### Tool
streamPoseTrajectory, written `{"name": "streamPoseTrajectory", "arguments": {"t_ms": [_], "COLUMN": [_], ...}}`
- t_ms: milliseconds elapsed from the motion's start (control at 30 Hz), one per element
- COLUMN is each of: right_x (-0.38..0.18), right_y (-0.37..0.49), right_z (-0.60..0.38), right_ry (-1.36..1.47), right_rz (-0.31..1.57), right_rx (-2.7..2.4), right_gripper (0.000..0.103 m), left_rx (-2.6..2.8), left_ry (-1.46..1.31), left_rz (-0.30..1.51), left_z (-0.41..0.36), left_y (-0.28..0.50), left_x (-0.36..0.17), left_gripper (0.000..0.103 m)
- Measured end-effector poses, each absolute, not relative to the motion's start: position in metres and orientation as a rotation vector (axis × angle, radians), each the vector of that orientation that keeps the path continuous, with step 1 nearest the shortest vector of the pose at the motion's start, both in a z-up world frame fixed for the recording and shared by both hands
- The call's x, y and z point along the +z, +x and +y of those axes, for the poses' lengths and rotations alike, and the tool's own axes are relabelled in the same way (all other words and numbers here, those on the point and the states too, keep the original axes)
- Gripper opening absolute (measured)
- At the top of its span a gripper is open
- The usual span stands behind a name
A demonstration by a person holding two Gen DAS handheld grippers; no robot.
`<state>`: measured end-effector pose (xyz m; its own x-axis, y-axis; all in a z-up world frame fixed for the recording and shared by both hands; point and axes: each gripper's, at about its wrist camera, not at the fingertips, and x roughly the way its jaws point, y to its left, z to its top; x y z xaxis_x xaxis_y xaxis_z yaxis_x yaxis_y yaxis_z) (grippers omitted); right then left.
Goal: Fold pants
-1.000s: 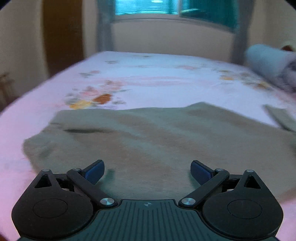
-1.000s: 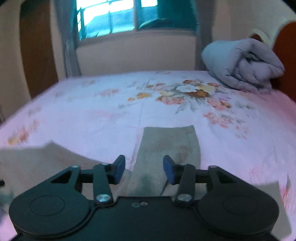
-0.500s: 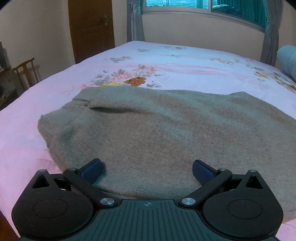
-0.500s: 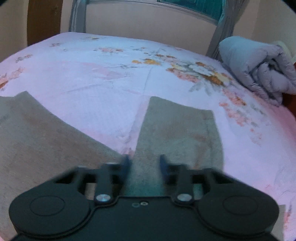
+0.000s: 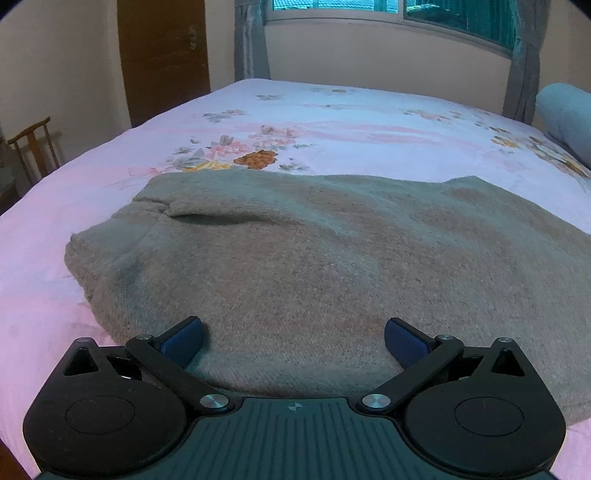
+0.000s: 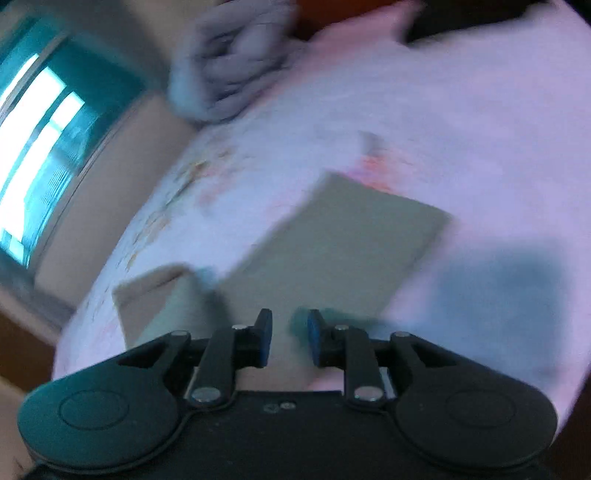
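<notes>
- Left wrist view looks across a bed [image 5: 332,122] with a pink flowered sheet; the pants [image 5: 314,266], a fuzzy grey-brown pair, lie flat on its near part, waistband end toward the left edge of the bed.
- Left gripper [image 5: 293,341] sits low over the near edge of the pants, its blue-padded fingers [image 5: 183,339] spread wide with cloth under the gap and nothing pinched.
- Beyond the bed: a brown door [image 5: 162,55], a window [image 5: 388,11] with grey curtains, and a wooden chair [image 5: 35,147] off the bed's left side.
- A rolled pale-blue blanket [image 5: 565,118] rests at the bed's right edge.
- Right wrist view is tilted and blurred. One pant leg [image 6: 332,251] lies flat on the sheet, its hem pointing away from the gripper; a second strip of the same cloth [image 6: 159,299] shows to its left.
- Right gripper [image 6: 289,339] hangs above the near end of that leg, fingers [image 6: 264,339] narrow; they have just been opening a little, and I can see only a small gap, with nothing gripped in it.
- A bundled grey quilt [image 6: 229,70] sits at the far side of the bed.
</notes>
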<state>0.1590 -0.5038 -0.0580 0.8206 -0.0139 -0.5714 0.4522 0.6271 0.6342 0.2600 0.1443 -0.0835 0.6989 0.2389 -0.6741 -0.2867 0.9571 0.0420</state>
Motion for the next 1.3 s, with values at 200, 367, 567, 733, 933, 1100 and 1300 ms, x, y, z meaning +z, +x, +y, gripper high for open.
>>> {"name": "streamPoseTrajectory", "arguments": {"t_ms": [200, 367, 567, 733, 933, 1100, 1300], "right_x": [-0.003, 0.003, -0.025, -0.041, -0.049, -0.054, -0.023], "right_y": [0.187, 0.233, 0.273, 0.270, 0.271, 0.275, 0.278], "right_z": [-0.432, -0.322, -0.274, -0.254, -0.251, -0.250, -0.280], "right_ry": [0.246, -0.311, -0.560, -0.657, -0.713, -0.726, -0.497], "right_rz": [0.565, 0.551, 0.652, 0.689, 0.708, 0.720, 0.648], "right_rx": [-0.077, 0.144, 0.164, 0.160, 0.126, 0.116, 0.012], "right_gripper": [0.023, 0.046, 0.032, 0.029, 0.029, 0.025, 0.000], "left_rx": [0.290, 0.286, 0.295, 0.294, 0.298, 0.297, 0.291], "left_ry": [-0.064, -0.072, -0.077, -0.077, -0.076, -0.075, -0.073], "left_rz": [0.738, 0.749, 0.748, 0.751, 0.748, 0.748, 0.754], "left_z": [0.144, 0.146, 0.145, 0.145, 0.145, 0.145, 0.146], "left_y": [0.260, 0.261, 0.258, 0.259, 0.259, 0.259, 0.260], "left_x": [-0.085, -0.083, -0.082, -0.082, -0.082, -0.082, -0.082], "left_gripper": [0.103, 0.103, 0.103, 0.103, 0.103, 0.103, 0.103]}}
